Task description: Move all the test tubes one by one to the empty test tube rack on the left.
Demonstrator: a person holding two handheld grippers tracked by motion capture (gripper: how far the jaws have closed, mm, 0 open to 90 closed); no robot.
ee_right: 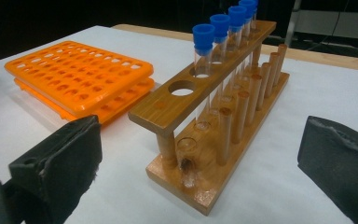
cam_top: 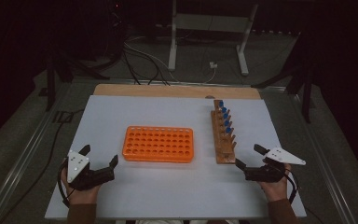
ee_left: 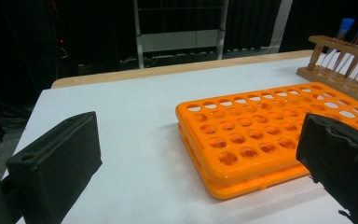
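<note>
Both hands sit at the near table [cam_top: 121, 200] edge, palms down, left gripper [cam_top: 100, 156] and right gripper [cam_top: 247, 156] spread wide, holding nothing. Between them the orange tube rack [cam_top: 158, 143] lies crosswise, while the wooden test-tube rack [cam_top: 223, 133] runs lengthwise away, just beside it. Up close, the right gripper view reveals blue-capped tubes [ee_right: 220, 28] filling its far holes, nearest hole empty.

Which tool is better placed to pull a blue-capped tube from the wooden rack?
Probably the right tool: it sits open just beside the wooden rack, while the left tool is beyond the orange rack.
</note>
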